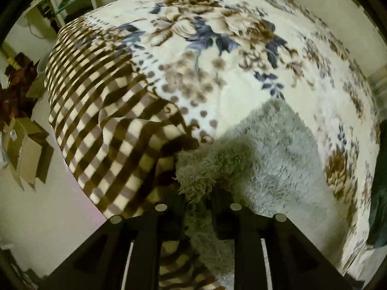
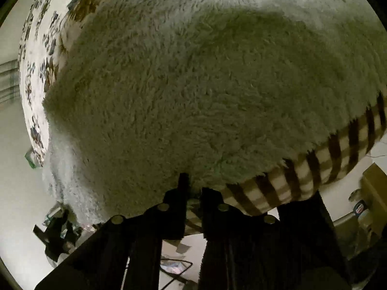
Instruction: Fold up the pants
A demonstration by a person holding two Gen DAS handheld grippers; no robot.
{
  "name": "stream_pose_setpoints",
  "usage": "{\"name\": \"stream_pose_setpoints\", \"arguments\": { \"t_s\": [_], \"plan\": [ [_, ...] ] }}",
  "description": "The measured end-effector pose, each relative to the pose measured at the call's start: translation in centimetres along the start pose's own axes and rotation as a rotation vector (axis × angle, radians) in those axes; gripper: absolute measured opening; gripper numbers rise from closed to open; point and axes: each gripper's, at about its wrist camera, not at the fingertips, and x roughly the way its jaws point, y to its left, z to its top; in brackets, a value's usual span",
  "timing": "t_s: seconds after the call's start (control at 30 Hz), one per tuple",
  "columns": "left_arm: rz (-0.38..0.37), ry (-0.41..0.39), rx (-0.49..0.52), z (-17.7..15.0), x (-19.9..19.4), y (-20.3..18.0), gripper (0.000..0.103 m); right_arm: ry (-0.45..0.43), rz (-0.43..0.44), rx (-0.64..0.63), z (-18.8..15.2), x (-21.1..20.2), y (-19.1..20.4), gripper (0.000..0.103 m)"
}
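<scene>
The pants (image 1: 273, 149) are grey-green, fluffy fleece, lying on a bed blanket (image 1: 217, 55) with floral and brown checked parts. In the left wrist view my left gripper (image 1: 197, 193) is shut on a bunched edge of the pants near the blanket's checked border. In the right wrist view the pants (image 2: 193, 84) fill most of the frame. My right gripper (image 2: 193, 191) has its jaws close together at the near edge of the pants, with fleece between them.
Cardboard boxes (image 1: 26, 149) and clutter stand on the floor left of the bed. A dark green cloth (image 1: 379, 193) lies at the bed's right edge. In the right wrist view the checked blanket edge (image 2: 326, 164) hangs at the right, with floor items (image 2: 365, 207) below.
</scene>
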Motion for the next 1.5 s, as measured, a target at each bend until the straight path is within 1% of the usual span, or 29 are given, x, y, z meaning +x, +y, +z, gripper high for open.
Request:
{"name": "stream_pose_setpoints", "arguments": {
  "t_s": [0.03,0.07,0.1,0.13,0.2,0.27,0.4,0.5,0.57,0.6,0.67,0.73,0.8,0.87,0.9,0.93,0.97,1.07,1.1,1.2,1.23,1.27,1.3,1.33,1.37,1.4,1.43,1.47,1.5],
  "plan": [
    [-0.005,0.004,0.007,0.1,-0.2,-0.3,0.024,0.007,-0.003,-0.003,0.2,-0.1,0.1,0.035],
    [-0.002,0.000,0.017,0.1,-0.8,-0.7,0.029,0.009,0.003,-0.006,0.4,-0.8,0.0,0.044],
    [0.004,-0.017,0.034,0.0,-1.6,-1.2,0.039,0.001,0.026,-0.006,0.9,-1.7,0.1,0.061],
    [0.012,-0.031,0.056,0.0,-2.2,-1.7,0.061,-0.017,0.046,-0.010,1.1,-2.7,0.1,0.068],
    [0.044,-0.060,0.104,-0.5,-3.6,-2.8,0.093,-0.048,0.072,-0.016,1.3,-4.3,-0.1,0.074],
    [0.060,-0.088,0.153,-1.7,-5.3,-4.5,0.094,-0.089,0.102,0.002,1.6,-6.4,-1.6,0.074],
    [0.068,-0.087,0.250,-5.6,-7.3,-9.2,0.094,-0.240,0.150,0.117,3.5,-13.3,-9.5,0.075],
    [0.051,-0.041,0.325,-10.5,-7.5,-14.0,0.094,-0.348,0.153,0.210,6.3,-18.8,-17.9,0.075],
    [0.030,-0.002,0.367,-14.0,-7.2,-17.3,0.094,-0.398,0.142,0.274,7.6,-21.1,-22.3,0.075],
    [0.024,0.012,0.395,-16.0,-6.9,-19.0,0.094,-0.442,0.156,0.317,8.5,-22.5,-25.3,0.075],
    [0.027,0.038,0.458,-20.2,-6.1,-22.4,0.094,-0.488,0.166,0.363,10.3,-24.3,-29.5,0.075],
    [0.031,0.074,0.508,-24.1,-4.7,-25.5,0.094,-0.502,0.189,0.400,12.6,-25.0,-33.1,0.075],
    [0.038,0.104,0.529,-26.6,-3.6,-27.5,0.094,-0.483,0.249,0.432,15.0,-24.1,-35.7,0.074],
    [0.055,0.130,0.553,-28.9,-2.1,-29.4,0.094,-0.464,0.339,0.442,17.3,-23.4,-37.8,0.059],
    [0.059,0.136,0.562,-29.6,-1.6,-30.0,0.094,-0.461,0.350,0.424,17.9,-22.7,-38.1,0.028],
    [0.064,0.145,0.581,-30.6,-0.9,-30.7,0.094,-0.457,0.335,0.404,18.4,-22.7,-38.3,0.011],
    [0.081,0.145,0.597,-31.2,-0.6,-31.1,0.094,-0.468,0.319,0.382,18.5,-23.0,-38.4,0.010],
    [0.124,0.151,0.645,-32.3,0.5,-31.7,0.094,-0.480,0.266,0.329,17.3,-22.6,-36.6,0.009],
    [0.137,0.152,0.656,-32.4,0.6,-31.8,0.094,-0.451,0.242,0.316,16.6,-21.9,-36.0,0.009],
    [0.146,0.150,0.676,-32.5,0.2,-32.4,0.094,-0.359,0.196,0.316,15.9,-21.5,-37.3,0.010],
    [0.150,0.144,0.686,-32.4,-0.1,-32.9,0.094,-0.352,0.175,0.303,16.2,-21.9,-37.1,0.012],
    [0.147,0.139,0.692,-32.5,-0.4,-33.7,0.094,-0.342,0.124,0.285,16.3,-22.7,-36.7,0.014],
    [0.138,0.135,0.692,-32.2,-0.8,-34.5,0.094,-0.349,0.106,0.269,16.2,-23.7,-36.5,0.020],
    [0.130,0.134,0.689,-31.6,-1.1,-35.3,0.094,-0.374,0.115,0.240,16.3,-24.8,-35.7,0.031],
    [0.123,0.141,0.681,-31.1,-1.1,-35.9,0.094,-0.391,0.111,0.201,16.7,-26.0,-34.5,0.039],
    [0.110,0.155,0.663,-30.5,-1.1,-36.8,0.094,-0.389,0.105,0.176,17.0,-26.6,-33.2,0.052],
    [0.089,0.179,0.622,-29.8,-0.7,-38.0,0.094,-0.378,0.127,0.163,17.7,-26.8,-31.8,0.056],
    [0.062,0.199,0.583,-29.2,-0.4,-38.8,0.094,-0.343,0.209,0.165,19.0,-26.5,-29.9,0.056],
    [0.040,0.219,0.541,-28.7,-0.1,-39.4,0.094,-0.308,0.251,0.174,19.8,-26.1,-28.5,0.057]
  ]
}}
